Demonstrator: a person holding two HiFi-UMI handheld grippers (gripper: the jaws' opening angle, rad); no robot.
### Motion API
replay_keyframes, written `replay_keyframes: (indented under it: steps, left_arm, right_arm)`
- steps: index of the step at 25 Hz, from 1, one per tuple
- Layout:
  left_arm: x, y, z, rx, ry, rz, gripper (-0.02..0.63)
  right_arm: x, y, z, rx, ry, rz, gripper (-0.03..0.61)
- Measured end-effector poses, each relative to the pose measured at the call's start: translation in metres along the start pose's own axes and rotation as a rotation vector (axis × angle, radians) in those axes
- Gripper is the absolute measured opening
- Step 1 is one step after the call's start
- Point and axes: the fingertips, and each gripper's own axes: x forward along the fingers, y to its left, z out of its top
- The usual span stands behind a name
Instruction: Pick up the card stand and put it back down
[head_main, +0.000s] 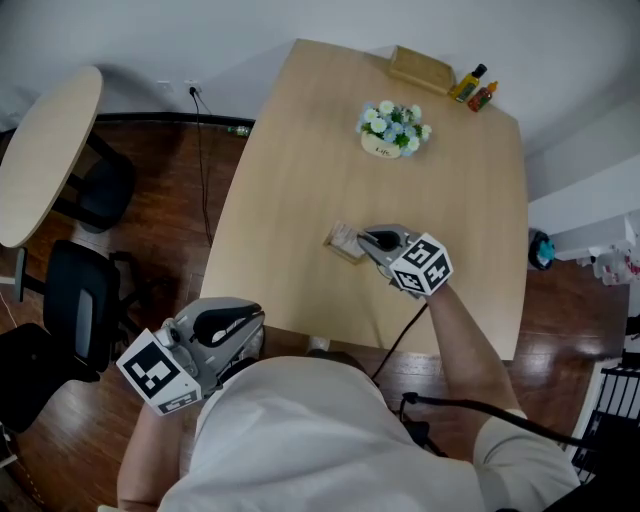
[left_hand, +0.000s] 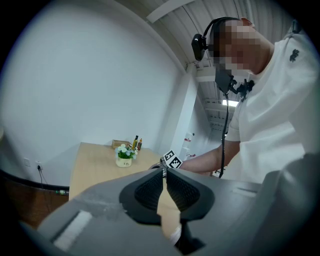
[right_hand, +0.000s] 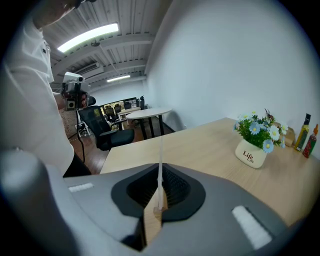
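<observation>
The card stand is a small wooden block with a thin clear upright sheet, and it sits near the middle of the light wooden table. My right gripper reaches it from the near right. In the right gripper view the jaws are pressed together on the clear sheet, with the wooden base between the pads, so the right gripper is shut on the stand. My left gripper hangs off the table's near edge by my body. Its pads meet at the tips with nothing between them, as the left gripper view shows.
A white pot of flowers stands beyond the stand. Two small bottles and a wooden tray are at the far edge. A round table and black chairs stand to the left on the dark wood floor.
</observation>
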Motion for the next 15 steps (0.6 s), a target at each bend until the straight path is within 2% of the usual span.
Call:
replay_keyframes:
  steps: [15]
  left_arm:
    - [-0.017,0.004,0.002,0.043,-0.015,-0.069,0.028]
  right_arm:
    - [-0.041,0.012,0.051,-0.037,-0.079,-0.108,0.02]
